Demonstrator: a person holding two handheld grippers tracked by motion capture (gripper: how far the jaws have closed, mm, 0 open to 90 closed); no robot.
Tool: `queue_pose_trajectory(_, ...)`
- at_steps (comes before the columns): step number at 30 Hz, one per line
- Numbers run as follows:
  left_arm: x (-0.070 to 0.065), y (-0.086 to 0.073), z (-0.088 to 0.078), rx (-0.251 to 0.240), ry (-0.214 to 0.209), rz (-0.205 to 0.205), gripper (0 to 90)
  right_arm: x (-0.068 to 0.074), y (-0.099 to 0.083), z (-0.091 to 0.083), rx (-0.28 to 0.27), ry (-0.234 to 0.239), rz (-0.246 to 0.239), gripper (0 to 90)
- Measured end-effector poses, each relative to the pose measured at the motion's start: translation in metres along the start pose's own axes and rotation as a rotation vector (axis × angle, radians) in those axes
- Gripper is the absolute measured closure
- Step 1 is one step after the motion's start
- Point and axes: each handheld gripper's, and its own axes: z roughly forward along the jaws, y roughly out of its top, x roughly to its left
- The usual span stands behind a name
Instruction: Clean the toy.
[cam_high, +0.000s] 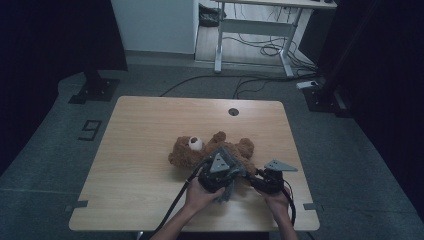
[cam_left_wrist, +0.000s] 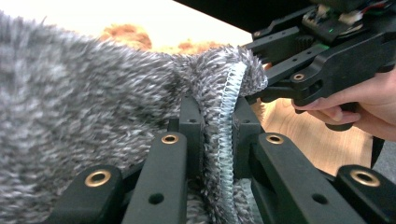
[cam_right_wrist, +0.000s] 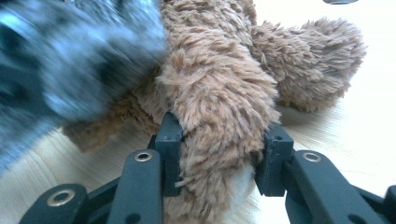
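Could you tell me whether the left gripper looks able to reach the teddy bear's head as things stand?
Probably not right away: the left gripper is shut on the grey fluffy cloth, so it is occupied, though the teddy bear lies just beyond it.

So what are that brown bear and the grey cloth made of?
The brown bear looks like shaggy plush, probably synthetic: long matted tufts, limb dented between the right tongs. The grey cloth seems a fluffy microfibre-type fabric: short mottled pile, pale stitched hem pinched in the left tongs.
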Motion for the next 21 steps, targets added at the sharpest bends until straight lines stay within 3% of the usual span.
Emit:
queue_pose_trajectory(7, 0.002, -0.007, 0.008, 0.012, 0.009, -0.011, 78.4, 0.0, 0.0, 0.0, 0.003, 0.001, 0.0, 60.4)
queue_pose_trajectory(16, 0.012, -0.022, -0.006, 0.019, 0.027, -0.02, 78.5, -0.001, 0.0, 0.0, 0.003, 0.003, -0.007, 60.4)
queue_pose_trajectory(21, 0.023, -0.032, -0.02, 0.008, 0.032, -0.049, 78.4, -0.001, 0.0, -0.001, 0.005, 0.006, -0.009, 60.3)
